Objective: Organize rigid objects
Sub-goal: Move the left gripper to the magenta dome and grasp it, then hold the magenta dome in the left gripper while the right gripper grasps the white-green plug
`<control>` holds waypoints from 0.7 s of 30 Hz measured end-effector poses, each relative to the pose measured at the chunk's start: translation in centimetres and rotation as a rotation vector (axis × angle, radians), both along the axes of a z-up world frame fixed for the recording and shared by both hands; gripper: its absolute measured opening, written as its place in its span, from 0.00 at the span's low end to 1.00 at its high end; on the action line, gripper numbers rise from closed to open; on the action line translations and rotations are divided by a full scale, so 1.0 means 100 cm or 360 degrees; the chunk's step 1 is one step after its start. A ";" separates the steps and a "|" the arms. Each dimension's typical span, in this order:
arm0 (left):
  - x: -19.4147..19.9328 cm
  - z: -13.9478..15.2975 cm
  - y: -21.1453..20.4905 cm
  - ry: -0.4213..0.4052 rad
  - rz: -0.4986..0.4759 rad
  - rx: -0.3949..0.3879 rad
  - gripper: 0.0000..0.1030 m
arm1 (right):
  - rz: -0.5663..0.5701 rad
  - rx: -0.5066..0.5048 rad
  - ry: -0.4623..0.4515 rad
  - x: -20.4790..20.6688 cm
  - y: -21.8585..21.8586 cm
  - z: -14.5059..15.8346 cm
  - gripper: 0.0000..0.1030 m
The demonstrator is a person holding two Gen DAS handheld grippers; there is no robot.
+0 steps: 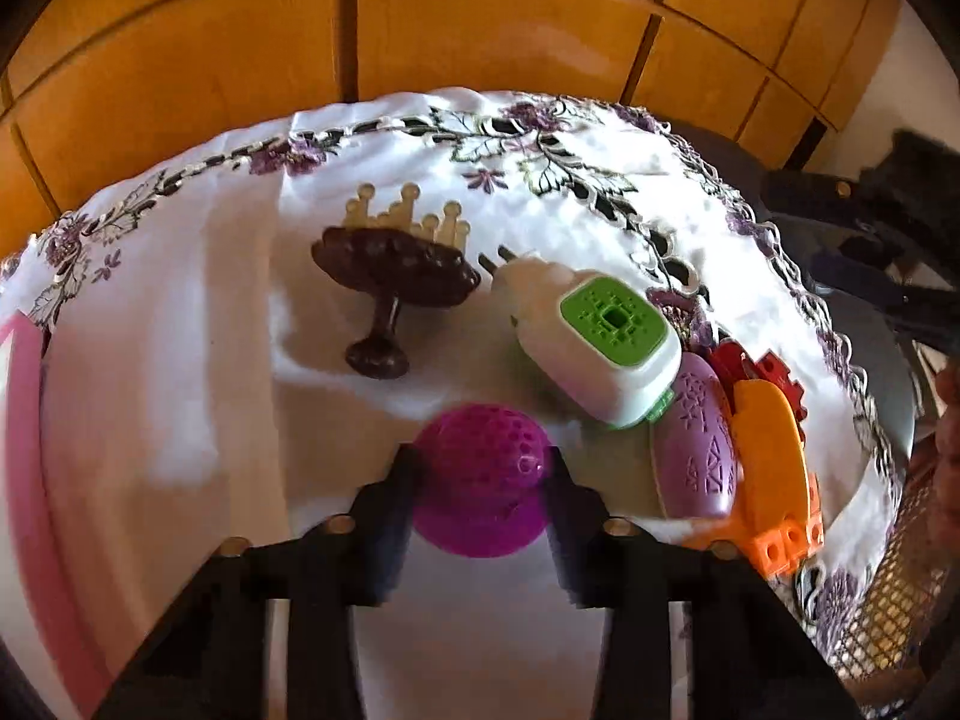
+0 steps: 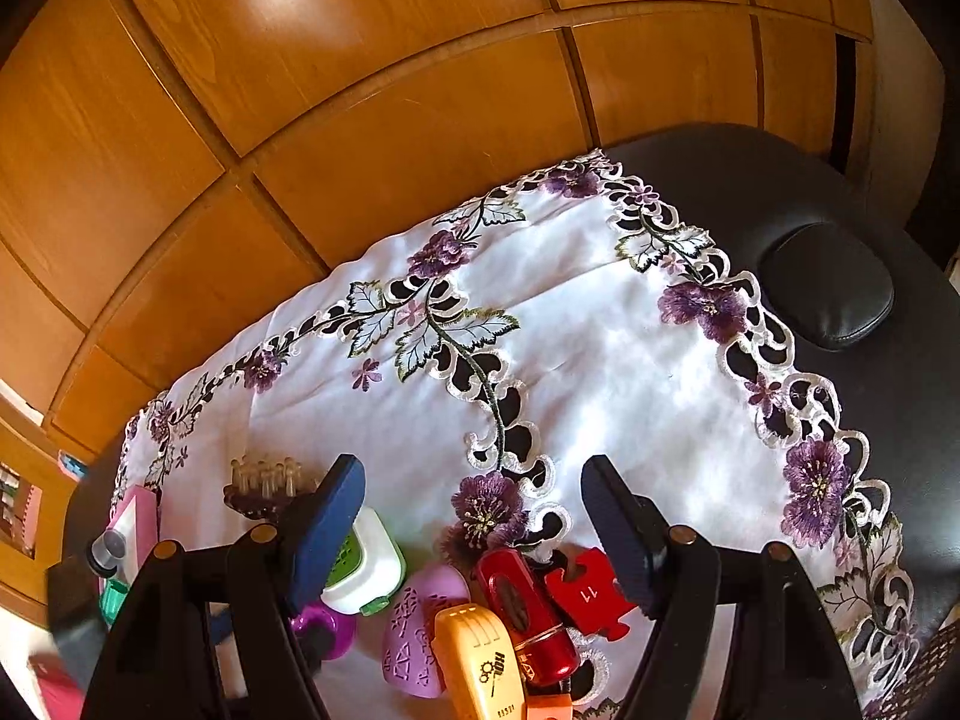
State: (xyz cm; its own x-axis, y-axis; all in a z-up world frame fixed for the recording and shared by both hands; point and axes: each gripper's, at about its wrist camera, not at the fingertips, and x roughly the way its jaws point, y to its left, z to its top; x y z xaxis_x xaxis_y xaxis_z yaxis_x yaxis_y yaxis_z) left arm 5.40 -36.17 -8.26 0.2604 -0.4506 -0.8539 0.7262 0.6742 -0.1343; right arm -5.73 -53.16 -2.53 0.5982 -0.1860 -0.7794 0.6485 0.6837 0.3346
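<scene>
My left gripper (image 1: 480,498) is shut on a magenta perforated dome-shaped toy (image 1: 483,468), with both black fingers pressed against its sides on the white embroidered cloth (image 1: 180,360). Just right of it lie a white and green plug-in device (image 1: 600,336), a lilac oval case (image 1: 696,444), an orange toy (image 1: 771,462) and a red toothed piece (image 1: 750,372). My right gripper (image 2: 474,534) hangs open above this cluster with nothing between its blue pads. Under it I see a red case (image 2: 522,612), a red puzzle piece (image 2: 591,594) and the orange toy (image 2: 474,660).
A dark brown scalp massager with pale prongs (image 1: 396,276) stands behind the magenta toy. A pink box (image 2: 135,522) and a grey-capped bottle (image 2: 108,549) sit at the far left. Wooden cabinet doors (image 2: 360,120) rise behind the table. A black cushion (image 2: 828,288) lies right of the cloth.
</scene>
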 end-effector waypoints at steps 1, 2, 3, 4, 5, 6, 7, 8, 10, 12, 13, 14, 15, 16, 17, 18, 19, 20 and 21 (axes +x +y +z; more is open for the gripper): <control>-0.002 0.001 0.002 -0.0020 0.0000 -0.0014 0.33 | -0.0003 0.0001 0.0004 0.000 -0.001 -0.001 0.74; -0.004 0.001 0.004 -0.0029 -0.0003 -0.0025 0.33 | -0.0004 0.0005 0.0007 0.000 -0.001 -0.001 0.74; -0.008 0.000 0.009 -0.0050 -0.0007 -0.0037 0.33 | -0.0005 0.0008 0.0009 0.000 -0.002 -0.002 0.74; -0.011 -0.001 0.014 -0.0070 -0.0009 -0.0042 0.33 | -0.0005 0.0008 0.0010 0.000 -0.002 -0.002 0.74; -0.014 -0.002 0.018 -0.0087 -0.0010 -0.0045 0.33 | -0.0004 0.0006 0.0012 0.000 -0.002 -0.002 0.74; -0.018 -0.002 0.024 -0.0106 -0.0012 -0.0054 0.33 | -0.0001 0.0002 0.0015 0.001 -0.002 -0.002 0.74; -0.022 -0.003 0.030 -0.0124 -0.0015 -0.0060 0.33 | 0.0001 -0.0001 0.0020 0.001 -0.002 -0.002 0.74; -0.026 -0.003 0.035 -0.0138 -0.0020 -0.0064 0.33 | 0.0003 -0.0002 0.0028 0.001 -0.002 -0.003 0.74; -0.038 -0.005 0.046 -0.0198 -0.0035 -0.0066 0.33 | 0.0006 0.0012 0.0050 0.002 -0.002 -0.005 0.74; -0.046 -0.006 0.052 -0.0247 -0.0036 -0.0059 0.33 | 0.0004 0.0040 0.0064 0.003 -0.003 -0.009 0.74; -0.048 -0.006 0.054 -0.0251 -0.0029 -0.0062 0.33 | 0.0002 0.0047 0.0073 0.003 -0.004 -0.010 0.74; -0.049 -0.006 0.056 -0.0254 -0.0023 -0.0063 0.33 | -0.0003 0.0052 0.0086 0.003 -0.005 -0.012 0.74; -0.050 -0.006 0.057 -0.0272 -0.0026 -0.0062 0.33 | -0.0007 0.0057 0.0096 0.003 -0.005 -0.013 0.74; -0.051 -0.007 0.057 -0.0287 -0.0032 -0.0062 0.33 | -0.0010 0.0062 0.0105 0.003 -0.006 -0.014 0.74; -0.053 -0.007 0.058 -0.0302 -0.0034 -0.0064 0.33 | -0.0014 0.0069 0.0113 0.003 -0.006 -0.016 0.74; -0.054 -0.008 0.058 -0.0321 -0.0038 -0.0067 0.33 | -0.0016 0.0076 0.0120 0.003 -0.007 -0.017 0.74; -0.055 -0.008 0.059 -0.0335 -0.0041 -0.0070 0.33 | -0.0016 0.0082 0.0124 0.003 -0.007 -0.018 0.74; -0.056 -0.009 0.059 -0.0346 -0.0043 -0.0074 0.33 | -0.0013 0.0086 0.0126 0.003 -0.007 -0.019 0.74; -0.057 -0.009 0.059 -0.0360 -0.0045 -0.0081 0.33 | -0.0007 0.0088 0.0128 0.003 -0.006 -0.019 0.74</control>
